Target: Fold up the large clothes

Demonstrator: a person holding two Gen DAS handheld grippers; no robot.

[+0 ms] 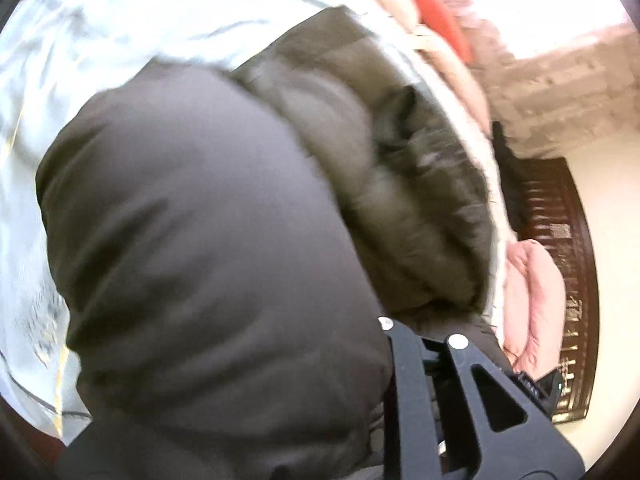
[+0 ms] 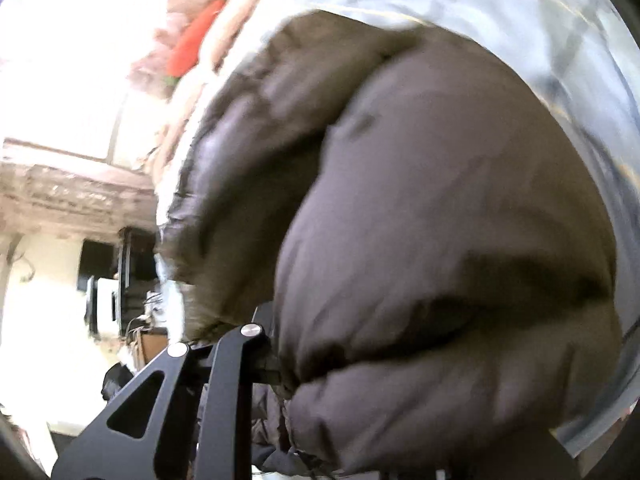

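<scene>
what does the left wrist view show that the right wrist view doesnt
Only the left wrist view shows a pink puffy garment lying past the coat, against a dark carved wooden headboard.

Only the right wrist view shows dark and white furniture by the wall, too blurred to identify.

Both show the dark brown puffy down coat bulging close to the lens on a pale blue-grey bed sheet, a red object beyond it, and each gripper's fingers closed together into the coat's edge.
</scene>
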